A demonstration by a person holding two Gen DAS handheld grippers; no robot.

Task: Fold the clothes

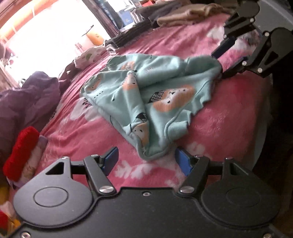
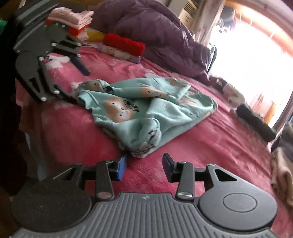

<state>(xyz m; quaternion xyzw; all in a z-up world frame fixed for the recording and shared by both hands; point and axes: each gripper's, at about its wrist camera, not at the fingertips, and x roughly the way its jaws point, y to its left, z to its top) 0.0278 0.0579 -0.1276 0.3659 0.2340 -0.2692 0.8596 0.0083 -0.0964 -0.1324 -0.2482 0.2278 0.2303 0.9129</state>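
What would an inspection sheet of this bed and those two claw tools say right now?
Surface: pink floral blanket on a bed.
Job's things: crumpled mint printed garment, unfolded, lying mid-bed.
Clutter: folded clothes stacks, beige and grey pile, purple duvet.
Grippers: left gripper open, garment's corner between its jaws; right gripper open, at the opposite corner.
Cables: nothing seen.
Surroundings: bright window.

Soft matt printed cloth garment, fuzzy fleece blanket, matt black plastic fingers
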